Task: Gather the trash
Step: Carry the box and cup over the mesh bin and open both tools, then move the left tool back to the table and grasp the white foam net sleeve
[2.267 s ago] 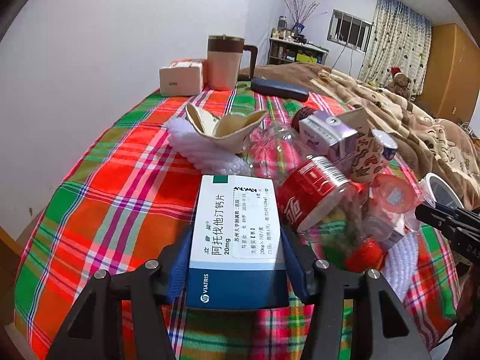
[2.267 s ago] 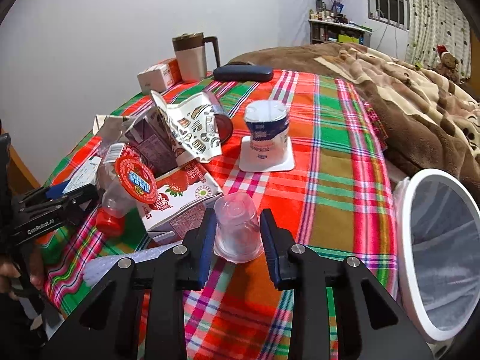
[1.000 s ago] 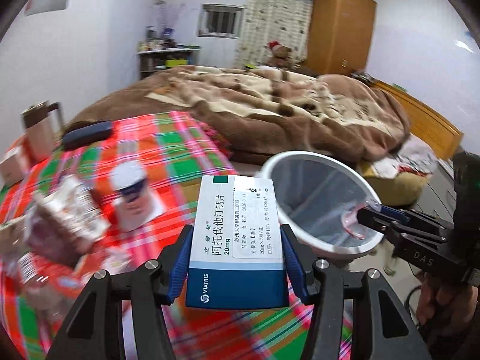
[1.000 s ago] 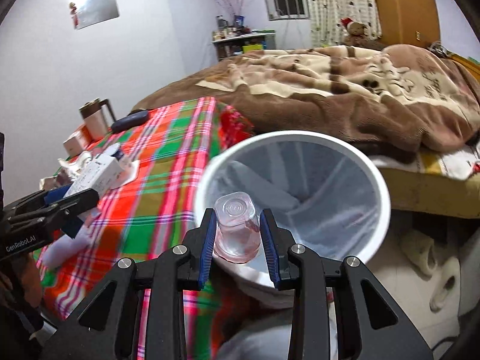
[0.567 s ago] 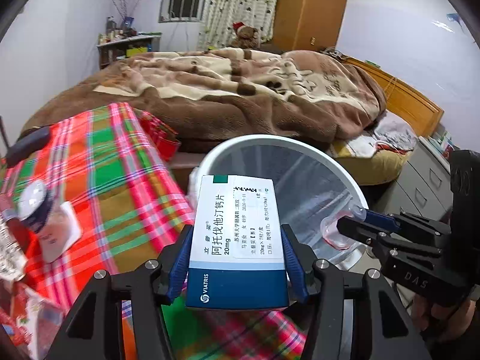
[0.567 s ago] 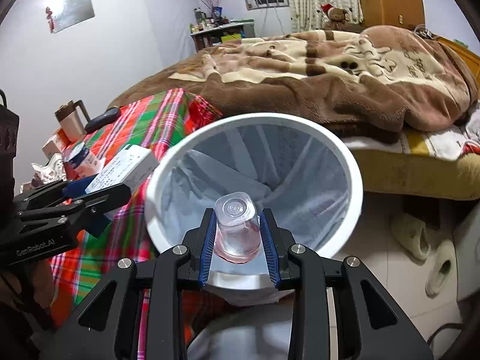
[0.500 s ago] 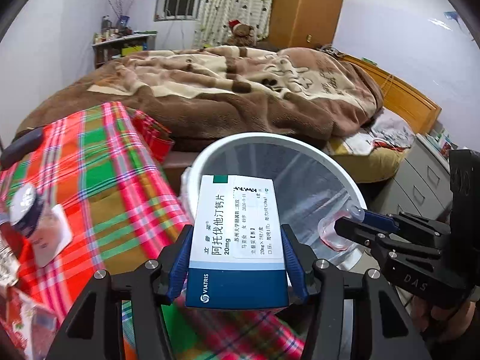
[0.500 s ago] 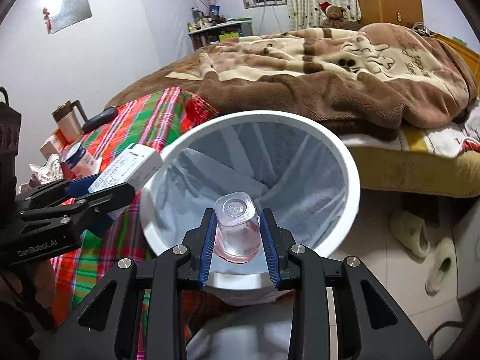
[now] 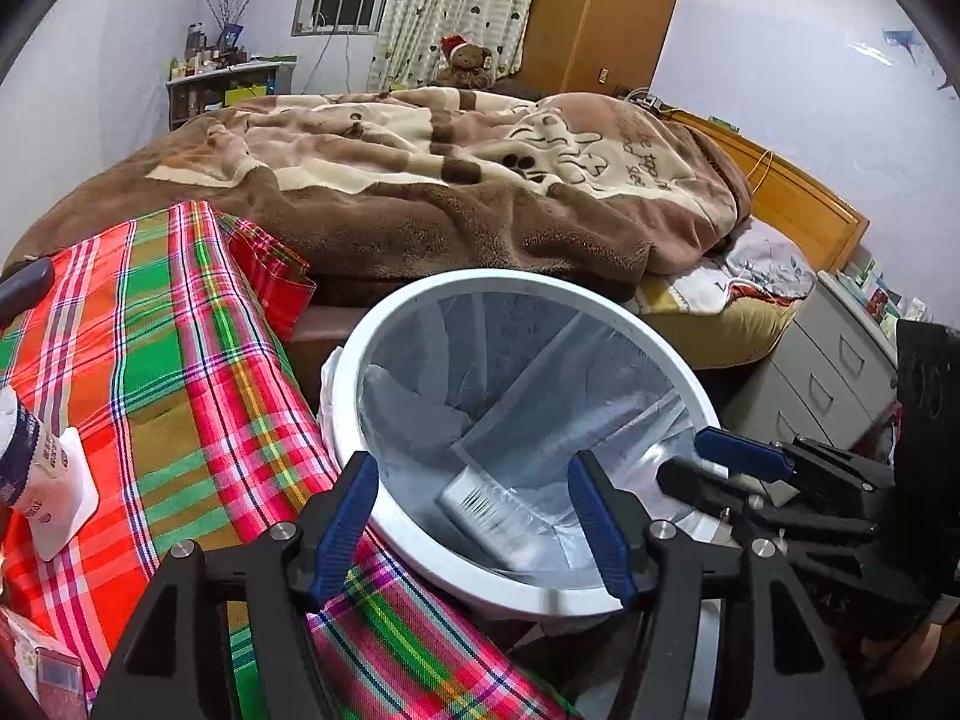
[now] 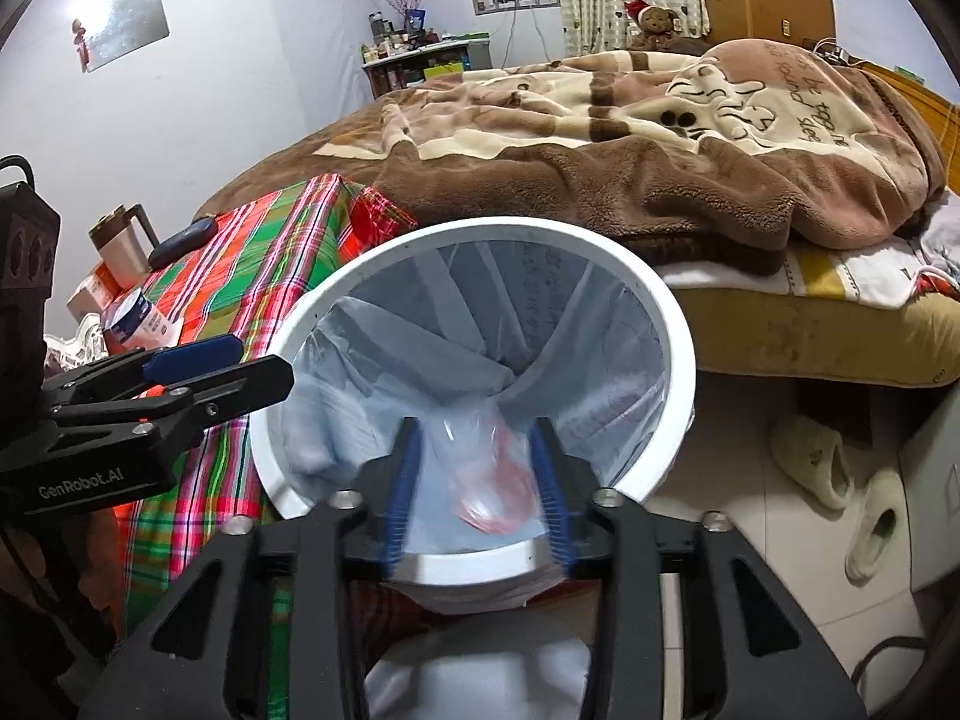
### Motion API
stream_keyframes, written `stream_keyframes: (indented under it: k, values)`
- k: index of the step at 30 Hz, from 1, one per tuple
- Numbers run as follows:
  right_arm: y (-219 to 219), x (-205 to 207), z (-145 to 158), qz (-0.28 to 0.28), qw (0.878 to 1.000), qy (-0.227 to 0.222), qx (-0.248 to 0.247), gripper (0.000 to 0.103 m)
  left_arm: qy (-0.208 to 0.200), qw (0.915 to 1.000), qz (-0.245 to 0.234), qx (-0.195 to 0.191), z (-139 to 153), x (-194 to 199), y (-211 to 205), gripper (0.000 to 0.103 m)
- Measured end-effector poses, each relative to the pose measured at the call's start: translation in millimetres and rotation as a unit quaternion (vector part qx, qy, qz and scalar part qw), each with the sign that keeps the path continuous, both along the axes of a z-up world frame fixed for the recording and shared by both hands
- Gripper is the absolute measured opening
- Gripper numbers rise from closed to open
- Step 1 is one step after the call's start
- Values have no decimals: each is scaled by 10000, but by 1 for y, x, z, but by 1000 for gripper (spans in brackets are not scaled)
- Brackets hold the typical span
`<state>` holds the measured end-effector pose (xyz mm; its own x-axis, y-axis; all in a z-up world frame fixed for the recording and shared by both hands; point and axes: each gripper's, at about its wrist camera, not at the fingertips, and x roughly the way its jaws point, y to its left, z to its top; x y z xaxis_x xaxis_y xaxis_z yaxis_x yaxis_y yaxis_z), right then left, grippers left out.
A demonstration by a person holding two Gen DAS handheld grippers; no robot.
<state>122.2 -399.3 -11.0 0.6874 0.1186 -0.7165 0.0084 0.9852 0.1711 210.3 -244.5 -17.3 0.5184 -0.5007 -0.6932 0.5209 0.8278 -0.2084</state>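
Both jaws opening over the bin

Left gripper (image 9: 474, 516) and right gripper (image 10: 474, 504) hang above the bin (image 9: 420, 300) so trash falls in: box (image 9: 486, 510) beneath the left jaws, blurred cup (image 10: 489, 480) loose between the right.

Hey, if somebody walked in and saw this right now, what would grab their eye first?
Probably the white bin with its clear liner, beside the plaid tablecloth, with a medicine box and a blurred plastic cup dropping into it. The left gripper and right gripper hang over its rim, jaws opening, pressing on nothing. Behind lies a bed under a brown blanket.
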Motion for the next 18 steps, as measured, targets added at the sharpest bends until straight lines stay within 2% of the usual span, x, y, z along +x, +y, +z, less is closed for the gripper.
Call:
stream_keyframes:
  k: [1,9,18]
  values:
    - [0,1,0,3,10000,-3,8,63,-19,10000,19,-8,1,-1,1,66]
    - [5,-5,6,62,10000,-62,-35,63,-142,9997,214,-59,11,-16,18,66]
    - [25,-16,19,332,9992,-209,-93,63,-330,9967,740,28,18,-42,57,66]
